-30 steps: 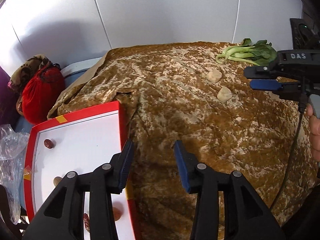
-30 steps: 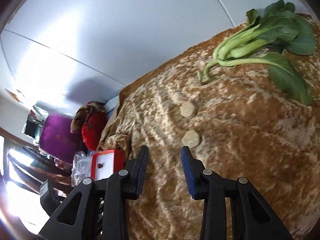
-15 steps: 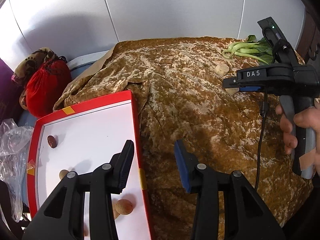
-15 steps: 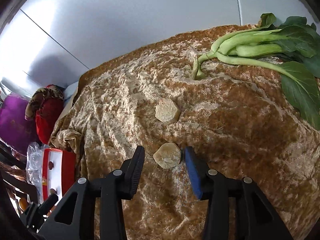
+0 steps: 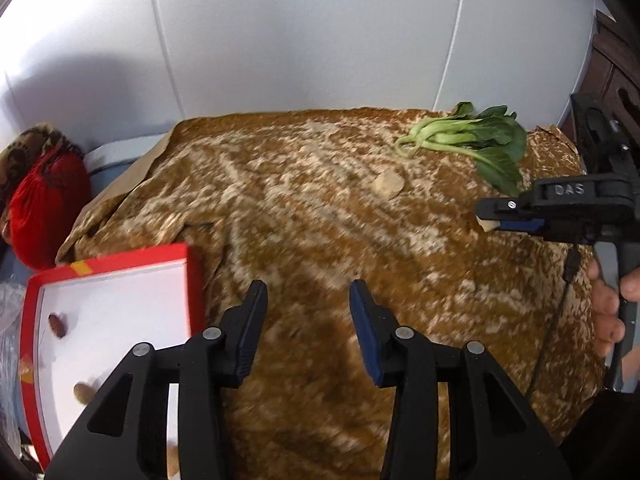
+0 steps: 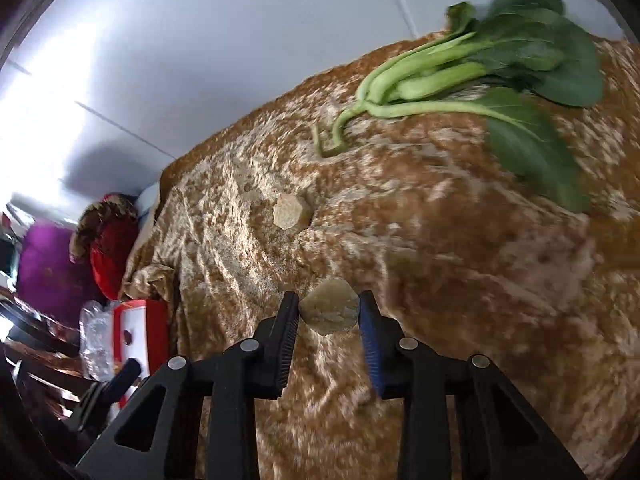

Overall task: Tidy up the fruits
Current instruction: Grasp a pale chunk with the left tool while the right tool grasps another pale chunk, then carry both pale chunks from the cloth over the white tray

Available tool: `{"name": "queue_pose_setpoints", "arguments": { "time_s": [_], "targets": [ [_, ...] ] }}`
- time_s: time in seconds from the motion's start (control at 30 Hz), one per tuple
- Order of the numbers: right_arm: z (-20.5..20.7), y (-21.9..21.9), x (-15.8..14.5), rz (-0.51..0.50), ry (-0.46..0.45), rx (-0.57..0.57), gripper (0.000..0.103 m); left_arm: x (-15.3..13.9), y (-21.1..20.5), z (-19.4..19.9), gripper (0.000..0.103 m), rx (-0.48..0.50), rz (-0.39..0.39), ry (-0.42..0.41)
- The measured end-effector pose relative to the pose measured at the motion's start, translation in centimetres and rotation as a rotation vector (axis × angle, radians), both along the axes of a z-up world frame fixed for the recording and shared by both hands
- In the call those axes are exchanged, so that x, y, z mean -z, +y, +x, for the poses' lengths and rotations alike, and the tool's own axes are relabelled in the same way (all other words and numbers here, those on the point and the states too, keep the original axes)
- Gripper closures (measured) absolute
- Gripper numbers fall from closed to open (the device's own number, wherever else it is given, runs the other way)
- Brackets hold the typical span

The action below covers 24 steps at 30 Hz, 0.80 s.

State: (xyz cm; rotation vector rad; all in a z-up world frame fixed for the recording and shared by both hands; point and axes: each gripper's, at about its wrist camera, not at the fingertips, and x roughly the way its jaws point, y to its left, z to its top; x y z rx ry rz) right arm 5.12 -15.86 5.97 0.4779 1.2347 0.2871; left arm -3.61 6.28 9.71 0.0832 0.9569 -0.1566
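My right gripper (image 6: 329, 312) is shut on a pale beige peeled fruit piece (image 6: 329, 311) and holds it above the brown velvet cloth (image 6: 440, 280); it also shows in the left wrist view (image 5: 490, 216) at the right. A second beige piece (image 6: 290, 211) lies on the cloth further back, also seen in the left wrist view (image 5: 388, 184). My left gripper (image 5: 307, 316) is open and empty by the right edge of a red-rimmed white tray (image 5: 120, 300) that holds a dark red fruit (image 5: 57, 325) and a tan one (image 5: 82, 392).
A bunch of green bok choy (image 5: 472, 140) lies at the back right of the cloth, also in the right wrist view (image 6: 480, 76). A red bag (image 5: 44, 204) and clear plastic (image 6: 94, 340) sit left of the table. A white wall stands behind.
My right gripper has shut on the nearer beige piece and lifted it off the cloth. My left gripper has shifted a little right of the tray.
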Motion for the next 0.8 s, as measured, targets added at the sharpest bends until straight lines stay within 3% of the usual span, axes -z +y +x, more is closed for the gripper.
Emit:
{"name": "queue_pose_setpoints", "arguments": {
  "time_s": [0.07,0.23,0.37,0.57,0.67,0.7,0.8],
  "targets": [
    [-0.8,-2.9,-1.4,0.034,-0.008,0.04,0.072,0.2,-2.6,2.1,0.048,0.036,0.006,-0.026],
    [-1.5,-9.4,-2.2,0.126,0.007,0.136,0.072,2.6,-7.2,8.0,0.048,0.056,0.048,-0.022],
    [-1.1,-11.1,-2.2,0.141,0.016,0.142,0.072,4.4,-9.0,10.1,0.048,0.103,0.099,-0.032],
    [-0.9,-10.4,-2.3,0.145,0.011,0.094,0.071,6.5,-9.2,11.8,0.048,0.093,0.077,0.003],
    [-0.8,-9.9,-1.9,0.157,0.02,0.074,0.071,7.4,-9.0,12.4,0.06,0.087,0.071,0.004],
    [-0.8,-9.8,-1.8,0.157,0.022,0.072,0.071,7.5,-8.9,12.6,0.071,0.089,0.048,0.005],
    [-0.7,-9.3,-1.7,0.129,0.02,0.063,0.071,7.5,-9.3,12.4,0.075,0.092,0.045,-0.009]
  ]
}}
